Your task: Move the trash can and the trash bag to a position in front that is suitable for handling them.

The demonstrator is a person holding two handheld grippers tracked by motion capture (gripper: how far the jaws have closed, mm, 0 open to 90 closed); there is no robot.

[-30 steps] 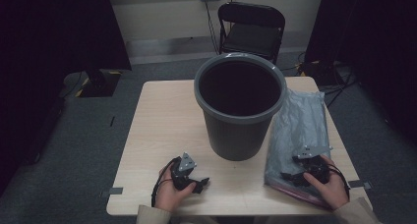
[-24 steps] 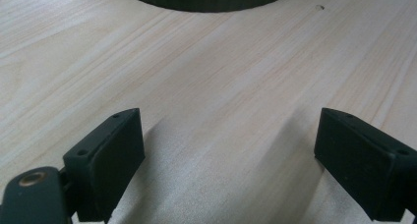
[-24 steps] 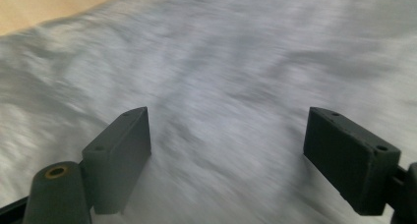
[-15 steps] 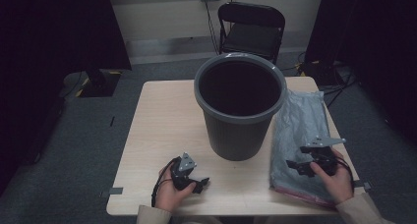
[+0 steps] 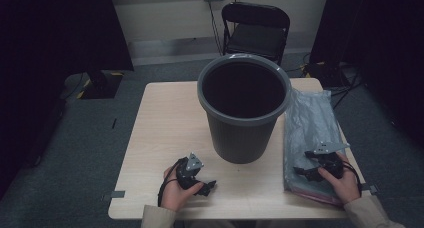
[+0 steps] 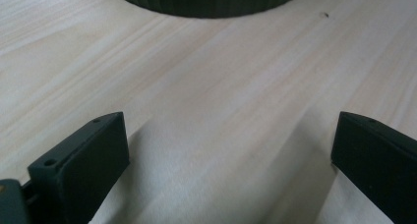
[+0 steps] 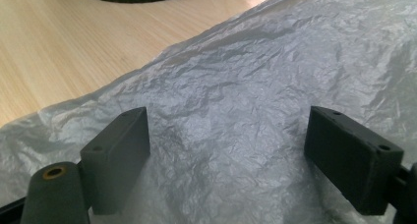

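1. R gripper (image 5: 306,171): held in the person's R hand at the near R edge of the table (image 5: 165,128), over the near end of the grey plastic bag (image 5: 310,128). Jaws wide apart, nothing between them. In the R gripper view (image 7: 226,160) the crinkled bag film lies directly under and ahead of both jaws; contact w/ film cannot be told.
2. L gripper (image 5: 205,187): held in the L hand near the table's front edge, L of centre. Jaws spread, empty; L gripper view (image 6: 226,170) shows bare wood between them.
3. Bag: lies flat along the table's R side, running from near edge toward far edge, just beside the bin (image 5: 243,108).
4. Bin: dark grey, ribbed wall, upright at table centre, between the two grippers and farther back. Its base appears at the top of both gripper views.
5. Folding chair (image 5: 256,30): on the floor beyond the table's far edge.
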